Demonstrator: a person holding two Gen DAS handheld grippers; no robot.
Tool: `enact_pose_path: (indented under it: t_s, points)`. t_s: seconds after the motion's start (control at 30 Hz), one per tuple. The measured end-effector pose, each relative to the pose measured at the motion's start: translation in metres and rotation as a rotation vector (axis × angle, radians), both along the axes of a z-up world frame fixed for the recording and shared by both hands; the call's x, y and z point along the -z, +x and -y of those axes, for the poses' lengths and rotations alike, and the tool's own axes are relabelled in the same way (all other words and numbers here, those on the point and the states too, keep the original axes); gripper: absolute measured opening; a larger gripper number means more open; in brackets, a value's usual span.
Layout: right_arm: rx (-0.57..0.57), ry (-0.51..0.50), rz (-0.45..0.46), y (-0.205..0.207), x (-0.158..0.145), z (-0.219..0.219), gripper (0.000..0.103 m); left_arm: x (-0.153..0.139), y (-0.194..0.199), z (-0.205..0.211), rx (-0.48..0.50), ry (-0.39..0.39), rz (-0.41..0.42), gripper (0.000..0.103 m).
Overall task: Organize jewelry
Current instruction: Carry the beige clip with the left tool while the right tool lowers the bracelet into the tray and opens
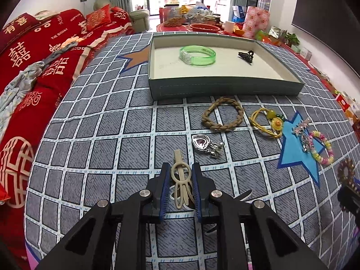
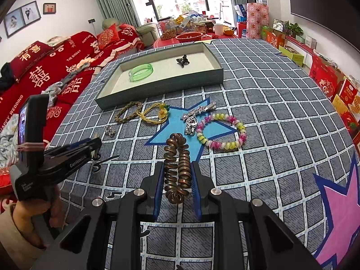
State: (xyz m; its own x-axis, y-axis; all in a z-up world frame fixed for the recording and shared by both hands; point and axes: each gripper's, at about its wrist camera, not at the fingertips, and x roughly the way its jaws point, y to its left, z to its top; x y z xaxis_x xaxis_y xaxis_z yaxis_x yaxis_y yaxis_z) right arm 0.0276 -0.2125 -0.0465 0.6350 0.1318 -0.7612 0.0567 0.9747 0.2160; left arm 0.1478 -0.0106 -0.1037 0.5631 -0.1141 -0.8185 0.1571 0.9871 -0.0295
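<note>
My left gripper (image 1: 180, 168) is shut on a beige hair clip (image 1: 181, 181), just above the checked cloth. My right gripper (image 2: 176, 165) is shut on a bronze spiral hair tie (image 2: 177, 168), held above the cloth. The grey-green tray (image 1: 225, 88) lies ahead with a green bangle (image 1: 198, 55) and a black claw clip (image 1: 246, 56) inside. On the cloth in front of it lie a braided cord bracelet (image 1: 222, 117), a yellow flower hair tie (image 1: 268, 121), a silver heart pendant (image 1: 205, 145), a rhinestone clip (image 2: 195, 114) and a bead bracelet (image 2: 221, 131).
The left gripper (image 2: 74, 155) and the hand holding it show at the left of the right wrist view. A red-covered sofa (image 1: 33, 67) runs along the left. A cluttered table (image 1: 191, 20) stands beyond the tray; boxes (image 2: 333, 85) line the right side.
</note>
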Motion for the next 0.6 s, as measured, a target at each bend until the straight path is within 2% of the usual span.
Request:
enact_pose_path:
  t_s: [0.23,0.43,0.6]
  points:
    - [-0.006,0.026,0.013,0.005,-0.005,0.005,0.025,-0.011,-0.014,-0.011,0.011,-0.062,0.021,0.032]
    - [-0.013,0.052,0.029,0.022,-0.016,0.013,0.025,-0.041,-0.019,-0.012,0.036,-0.096,0.075,0.032]
    - [-0.021,0.069,0.038,0.05,-0.028,0.022,0.025,-0.065,-0.005,-0.01,0.063,-0.133,0.107,0.032]
